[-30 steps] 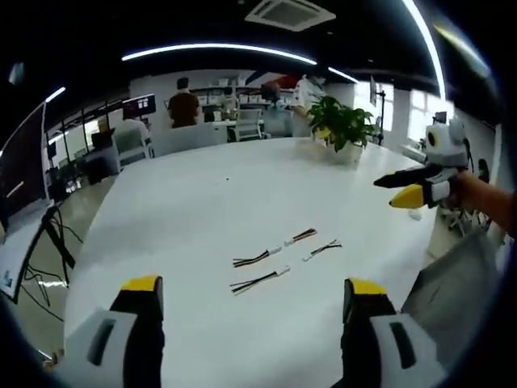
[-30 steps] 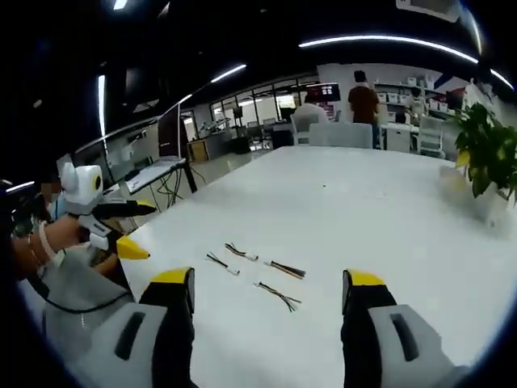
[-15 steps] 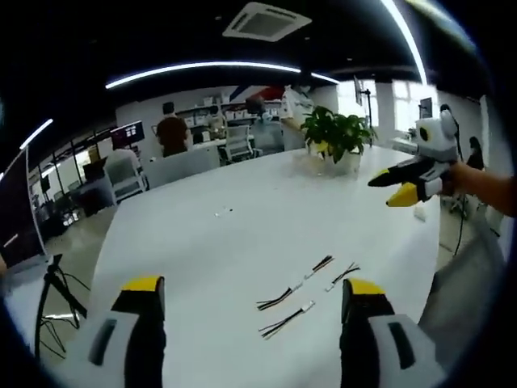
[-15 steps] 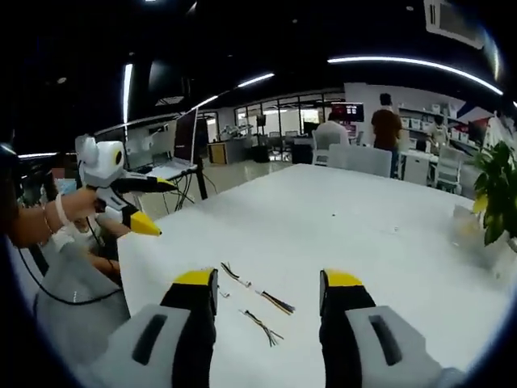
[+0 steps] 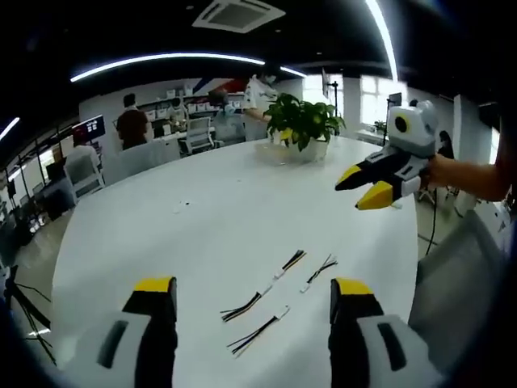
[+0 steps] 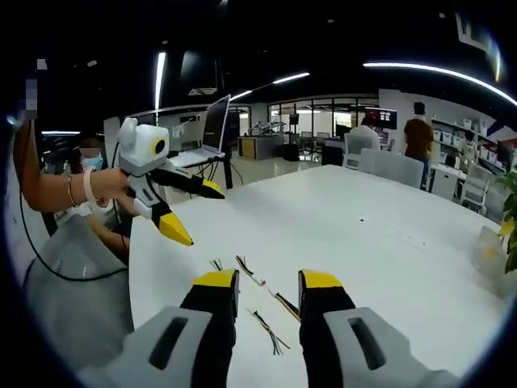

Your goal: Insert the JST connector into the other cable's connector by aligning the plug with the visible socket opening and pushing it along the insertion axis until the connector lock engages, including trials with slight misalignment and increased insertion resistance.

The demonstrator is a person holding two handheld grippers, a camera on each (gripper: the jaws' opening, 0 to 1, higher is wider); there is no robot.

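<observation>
Several short wire cables with small white JST connectors lie loose on the white table [image 5: 161, 234]. In the left gripper view one pair [image 5: 264, 285] lies end to end, with one cable [image 5: 319, 271] to its right and another [image 5: 258, 330] nearer. My left gripper [image 5: 250, 289] hovers above them, open and empty. My right gripper [image 5: 365, 186] hangs in the air at the right, open, held by a hand. In the right gripper view the cables [image 6: 252, 272] lie just beyond my right gripper [image 6: 268, 281], whose jaws stand a narrow gap apart with nothing between. My left gripper [image 6: 198, 214] is up at the left.
A potted plant [image 5: 303, 121] stands at the table's far side. A laptop [image 6: 214, 133] sits on a desk past the table's left edge. Office chairs [image 5: 81, 166] and people stand far back. The person's grey-clad lap [image 6: 73, 275] borders the near table edge.
My right gripper's jaws have drawn closer together, staying empty. Both hands have shifted, so the views turned; each view now has the other gripper closer to centre. The cables lie as before.
</observation>
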